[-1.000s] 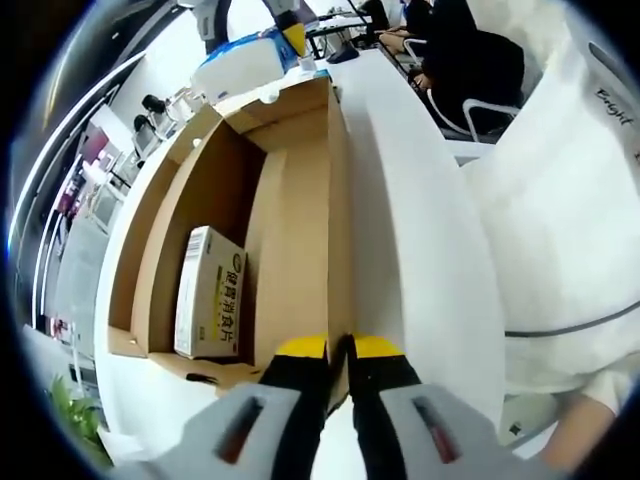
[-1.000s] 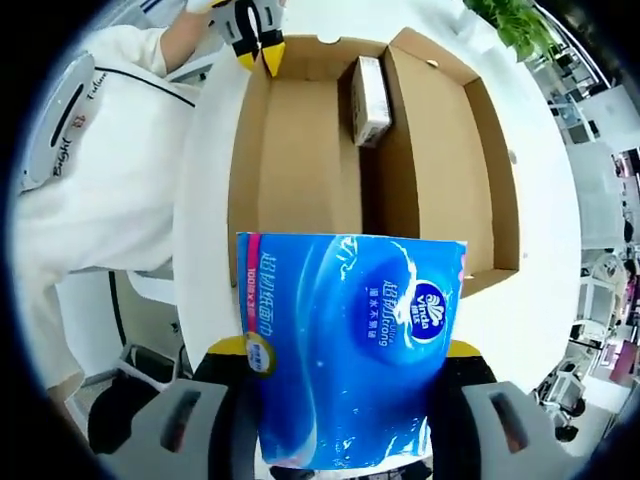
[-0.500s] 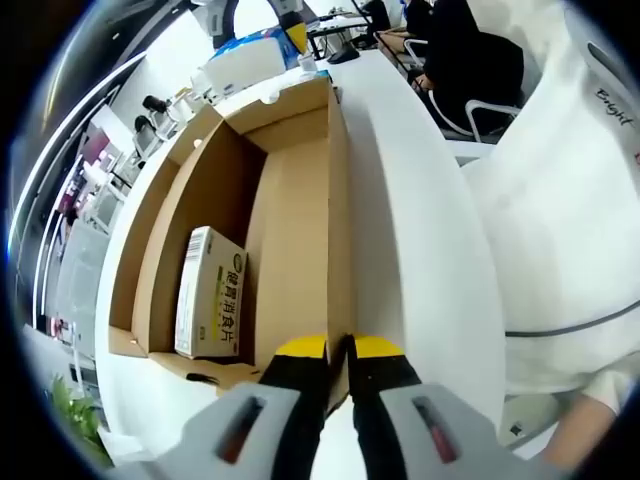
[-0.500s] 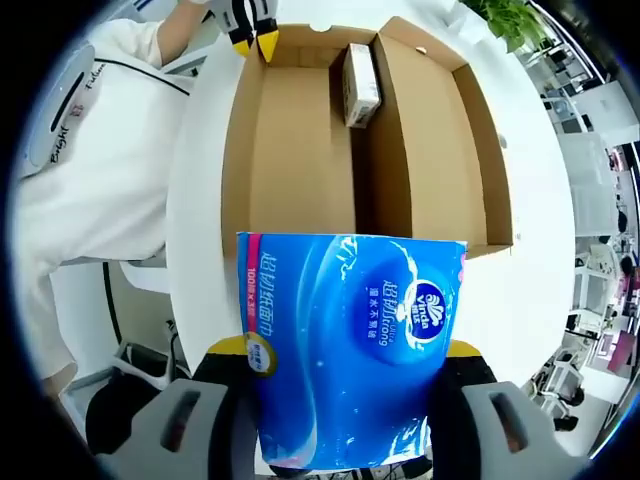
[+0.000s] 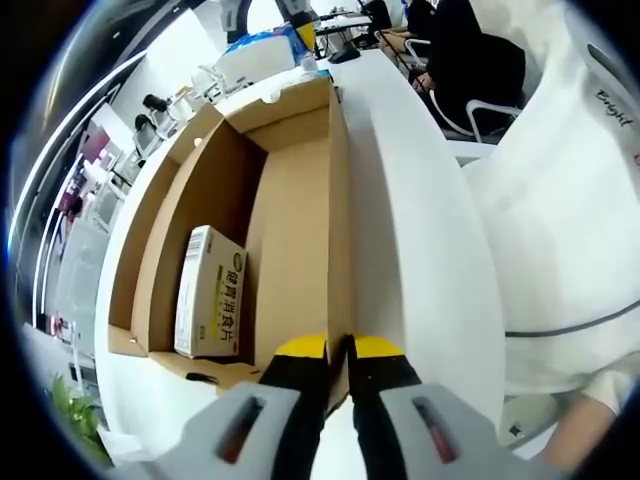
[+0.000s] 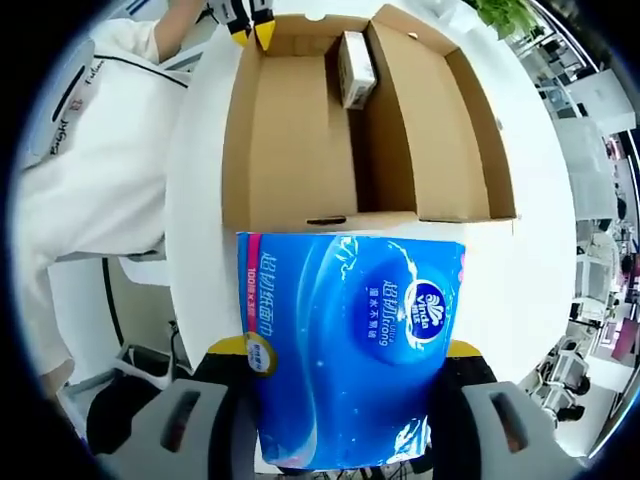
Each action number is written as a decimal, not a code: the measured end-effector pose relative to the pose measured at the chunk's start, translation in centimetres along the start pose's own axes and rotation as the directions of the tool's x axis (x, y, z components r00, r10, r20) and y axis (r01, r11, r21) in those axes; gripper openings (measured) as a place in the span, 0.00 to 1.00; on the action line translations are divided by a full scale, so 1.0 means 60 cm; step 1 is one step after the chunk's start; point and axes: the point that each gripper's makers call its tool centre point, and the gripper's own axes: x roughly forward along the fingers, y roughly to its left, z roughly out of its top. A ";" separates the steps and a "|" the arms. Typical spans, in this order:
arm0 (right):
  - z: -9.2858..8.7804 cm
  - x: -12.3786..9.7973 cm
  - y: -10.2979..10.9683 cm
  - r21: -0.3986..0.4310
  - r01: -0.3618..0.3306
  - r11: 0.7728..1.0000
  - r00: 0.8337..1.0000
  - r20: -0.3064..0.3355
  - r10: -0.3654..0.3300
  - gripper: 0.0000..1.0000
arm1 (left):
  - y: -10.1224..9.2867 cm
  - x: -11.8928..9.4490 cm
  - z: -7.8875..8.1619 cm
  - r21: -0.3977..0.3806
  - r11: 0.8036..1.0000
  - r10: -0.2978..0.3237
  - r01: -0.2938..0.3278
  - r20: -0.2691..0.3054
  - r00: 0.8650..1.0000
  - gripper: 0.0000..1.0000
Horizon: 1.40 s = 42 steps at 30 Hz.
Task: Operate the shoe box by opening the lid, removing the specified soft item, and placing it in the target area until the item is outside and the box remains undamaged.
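On the white tabletop (image 6: 195,200), an open cardboard shoe box (image 6: 300,130), lid folded out flat beside the tray. In the tray, against one long wall, a small white carton (image 5: 210,292) lying flat. At the box's near wall in the left gripper view, left gripper (image 5: 338,349) pinched shut on the cardboard edge. Beyond the box's end, over the tabletop edge, right gripper (image 6: 345,350) clamped on a blue tissue pack (image 6: 350,340), clear of the box. Along the tabletop's long edge, a person's white garment (image 5: 565,200).

A long white table (image 5: 420,200) runs through a bright office, with a white-framed chair (image 5: 480,110) alongside and a potted plant (image 6: 505,12) nearby.
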 end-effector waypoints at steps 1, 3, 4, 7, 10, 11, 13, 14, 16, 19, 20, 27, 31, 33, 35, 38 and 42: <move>-0.002 0.001 0.000 0.002 -0.001 1.000 1.000 -0.002 0.001 0.68 | 0.000 0.000 0.000 0.000 1.000 0.000 0.000 0.001 1.000 0.06; -0.005 0.003 0.000 0.006 -0.002 1.000 1.000 -0.002 0.002 0.68 | 0.000 0.000 0.000 -0.002 1.000 0.001 -0.001 0.002 1.000 0.06; -0.007 0.004 0.002 0.012 -0.009 1.000 1.000 -0.003 0.009 0.68 | 0.000 0.000 0.000 -0.002 1.000 0.000 0.000 0.001 1.000 0.06; -0.012 0.006 0.003 0.009 -0.006 1.000 1.000 -0.005 0.006 0.68 | 0.000 0.000 0.000 -0.002 1.000 -0.002 0.002 0.000 1.000 0.06; -0.017 0.012 0.002 0.012 -0.005 1.000 1.000 -0.006 0.005 0.68 | 0.000 0.000 0.001 -0.001 1.000 -0.002 0.002 0.000 1.000 0.06; -0.018 0.015 0.003 0.014 -0.005 1.000 1.000 -0.006 0.005 0.68 | 0.000 0.000 0.001 -0.001 1.000 -0.001 0.001 0.000 1.000 0.06; -0.019 0.020 0.004 0.017 -0.010 1.000 1.000 -0.003 0.010 0.68 | 0.000 0.000 0.001 0.000 1.000 0.000 0.000 0.000 1.000 0.06; -0.019 0.023 0.004 0.019 -0.011 1.000 1.000 -0.003 0.011 0.68 | 0.000 0.000 0.001 0.000 1.000 0.001 -0.001 0.000 1.000 0.06; -0.023 0.032 0.007 0.016 -0.012 1.000 1.000 -0.011 0.012 0.68 | -0.001 0.000 0.000 0.000 1.000 0.002 -0.002 0.002 1.000 0.06; -0.029 0.044 0.011 0.021 -0.020 1.000 1.000 -0.014 0.020 0.68 | -0.001 0.000 0.000 0.000 1.000 0.001 -0.001 0.002 1.000 0.06; -0.030 0.046 0.011 0.024 -0.021 1.000 1.000 -0.012 0.021 0.68 | -0.001 0.000 0.000 -0.001 1.000 0.000 0.000 0.000 1.000 0.06; -0.031 0.048 0.015 0.020 -0.026 0.999 1.000 -0.009 0.026 0.68 | -0.001 0.000 0.000 -0.002 1.000 -0.003 0.003 -0.002 1.000 0.06; -0.032 0.052 0.014 0.017 -0.024 1.000 1.000 -0.007 0.024 0.69 | -0.001 0.000 0.000 -0.001 1.000 -0.001 0.001 -0.001 1.000 0.06; -0.033 0.058 0.015 0.017 -0.024 1.000 1.000 -0.009 0.024 0.69 | -0.001 0.000 0.000 0.001 1.000 -0.001 0.001 -0.001 1.000 0.06; -0.035 0.062 0.015 0.011 -0.023 1.000 1.000 -0.019 0.023 0.69 | -0.001 0.000 0.000 0.001 1.000 -0.001 0.001 0.000 1.000 0.06; -0.032 0.064 0.020 0.023 -0.045 0.999 0.999 -0.005 0.045 0.70 | -0.001 0.000 0.000 0.002 1.000 -0.003 0.003 -0.002 1.000 0.06; -0.033 0.066 0.021 0.001 -0.046 0.999 0.999 -0.010 0.046 0.70 | -0.001 0.000 0.000 0.002 1.000 -0.005 0.005 -0.002 1.000 0.06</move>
